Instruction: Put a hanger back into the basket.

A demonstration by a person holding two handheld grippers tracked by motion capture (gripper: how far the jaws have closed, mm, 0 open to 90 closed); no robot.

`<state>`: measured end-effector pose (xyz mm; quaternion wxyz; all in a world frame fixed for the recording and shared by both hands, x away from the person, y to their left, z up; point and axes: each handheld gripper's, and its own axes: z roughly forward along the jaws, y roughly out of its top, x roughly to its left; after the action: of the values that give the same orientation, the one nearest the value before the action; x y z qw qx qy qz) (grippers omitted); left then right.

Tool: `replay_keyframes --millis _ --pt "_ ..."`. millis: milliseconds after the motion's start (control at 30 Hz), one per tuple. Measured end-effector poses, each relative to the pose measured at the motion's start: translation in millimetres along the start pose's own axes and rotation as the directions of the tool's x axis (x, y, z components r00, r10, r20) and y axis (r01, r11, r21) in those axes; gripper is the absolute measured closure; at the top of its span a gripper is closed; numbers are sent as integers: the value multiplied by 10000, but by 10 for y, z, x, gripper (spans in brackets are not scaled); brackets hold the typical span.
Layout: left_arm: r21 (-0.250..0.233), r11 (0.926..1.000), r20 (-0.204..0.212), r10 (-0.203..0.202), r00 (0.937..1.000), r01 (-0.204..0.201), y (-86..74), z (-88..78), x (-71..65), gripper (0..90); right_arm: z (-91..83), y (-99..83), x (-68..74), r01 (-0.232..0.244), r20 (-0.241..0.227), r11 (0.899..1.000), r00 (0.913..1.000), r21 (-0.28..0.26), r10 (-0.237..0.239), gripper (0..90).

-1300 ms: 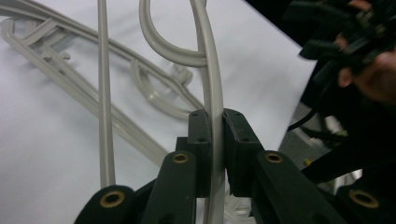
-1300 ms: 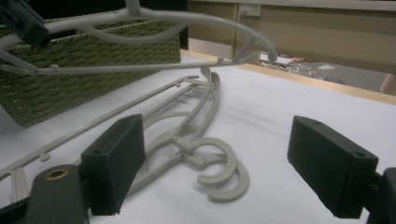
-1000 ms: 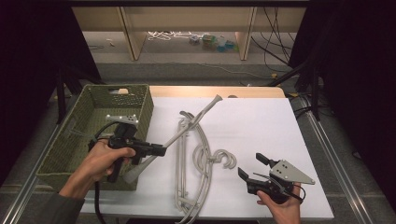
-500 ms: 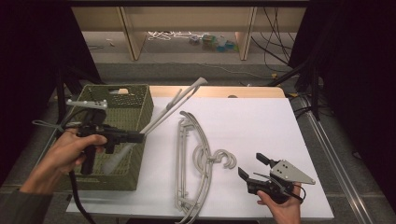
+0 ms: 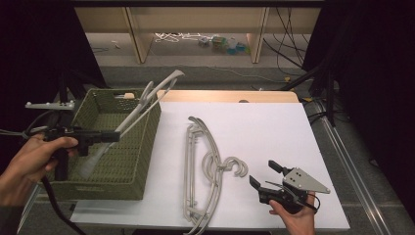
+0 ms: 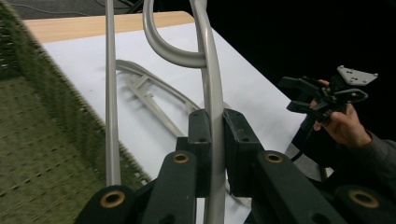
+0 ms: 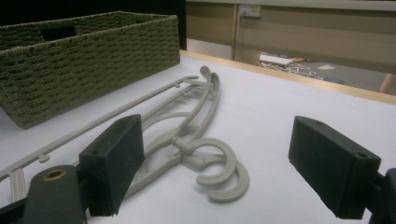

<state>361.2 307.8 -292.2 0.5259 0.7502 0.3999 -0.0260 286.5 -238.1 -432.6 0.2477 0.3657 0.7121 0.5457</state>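
At the far left of the high view my left gripper (image 5: 115,135) sits in my left hand (image 5: 34,159), stretched out level over the green woven basket (image 5: 120,169), which fills the left-centre of the frame on the white table top (image 5: 274,127). Its jaws are clenched on a grey plastic hanger (image 5: 147,103), which slants from inside the basket up and to the right, its upper end poking past the basket's far rim toward the top centre of the frame. In the left gripper view the two black pads pinch one thin arm of that hanger (image 6: 212,107) at lower centre, with the hook curving above them at the top of the frame and the straight bar running upright to the left, over the basket wall (image 6: 42,93). Moving right in the high view, a small pile of grey hangers (image 5: 203,166) lies flat on the white top in the middle of the frame, just beside the basket's right wall but apart from it, their hooks curled toward the lower right. In the right gripper view those hooks (image 7: 219,168) lie at lower centre, in front of my jaws and touching neither pad. At the lower right of the high view my right gripper (image 5: 264,175) rests in my right hand (image 5: 296,220) near the table's near edge, its fingers released and spread wide, holding nothing.
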Motion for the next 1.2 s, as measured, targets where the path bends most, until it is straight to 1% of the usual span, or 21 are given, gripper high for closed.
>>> replay_keyframes --millis 200,233,267,333,367,400,433,500,533,567,633,667,733,800,833,967,1033,1067,1100,1167,1200 --pt "-162 9997 -398 -167 9991 160 -73 -153 165 822 0 -1 0 -5 3 10000 10000 9 5 187" --pt "-139 9998 -509 -140 9986 133 -91 -174 186 822 1 -1 0 0 -4 10000 10000 16 0 187" --pt "-136 9998 -493 -182 9986 175 -111 -192 206 822 0 0 1 55 77 10000 10000 51 -56 187" --pt "-147 9995 -525 -270 9983 262 -132 -205 223 822 -6 2 0 69 67 9998 10000 170 -70 187" --pt "-77 9996 -626 -292 9976 287 -171 -239 264 822 -2 0 0 70 60 9999 10000 149 -71 187" --pt "-77 9996 -626 -292 9976 287 -171 -239 264 823 -2 0 0 70 60 9999 10000 149 -71 187" --pt "-92 9994 -663 -350 9972 345 -186 -254 282 823 16 -7 3 -22 -42 10000 10000 -49 22 187" --pt "-134 9989 -791 -454 9958 445 -222 -304 341 823 16 -8 4 -29 -50 10000 10000 -36 29 186" --pt "-134 9989 -791 -454 9958 445 -222 -304 341 823 16 -8 4 -29 -50 10000 10000 -36 29 186" --pt "-168 9988 -838 -471 9954 458 -246 -346 391 823 1 -2 -2 65 9 9999 10000 155 -65 186" --pt "-206 9985 -856 -520 9950 504 -254 -356 406 823 1 -2 -2 80 8 9999 10000 153 -80 186" --pt "-51 9988 -900 -486 9948 483 -268 -385 443 823 8 -6 -1 26 -40 10000 10000 88 -25 186" --pt "161 9988 -921 -450 9947 467 -276 -406 465 822 6 -5 -3 55 8 9999 10000 143 -55 186" --pt "206 9988 -863 -426 9954 446 -279 -412 479 822 12 -6 -2 24 -66 9999 10000 98 -24 186" --pt "296 9987 -966 -395 9945 426 -282 -427 496 822 13 -6 -2 29 -62 9999 10000 100 -29 186" --pt "511 9980 -1057 -312 9939 367 -279 -437 535 822 19 -8 2 23 -45 10000 10000 53 -23 186" --pt "841 9957 -1183 -291 9925 392 -265 -444 588 823 16 -7 -1 34 -55 9999 10000 100 -33 186" --pt "841 9957 -1183 -291 9925 392 -265 -444 588 822 16 -7 -1 34 -55 9999 10000 100 -33 186" --pt "891 9949 -1302 -351 9909 469 -259 -441 609 822 15 -6 -2 34 -56 9999 10000 107 -33 185" --pt "1120 9925 -1410 -334 9894 495 -252 -433 662 822 14 -5 -2 31 -58 9999 10000 101 -31 186" --pt "1233 9912 -1323 -325 9907 490 -251 -432 690 822 13 -5 -2 30 -56 9999 10000 99 -29 186"
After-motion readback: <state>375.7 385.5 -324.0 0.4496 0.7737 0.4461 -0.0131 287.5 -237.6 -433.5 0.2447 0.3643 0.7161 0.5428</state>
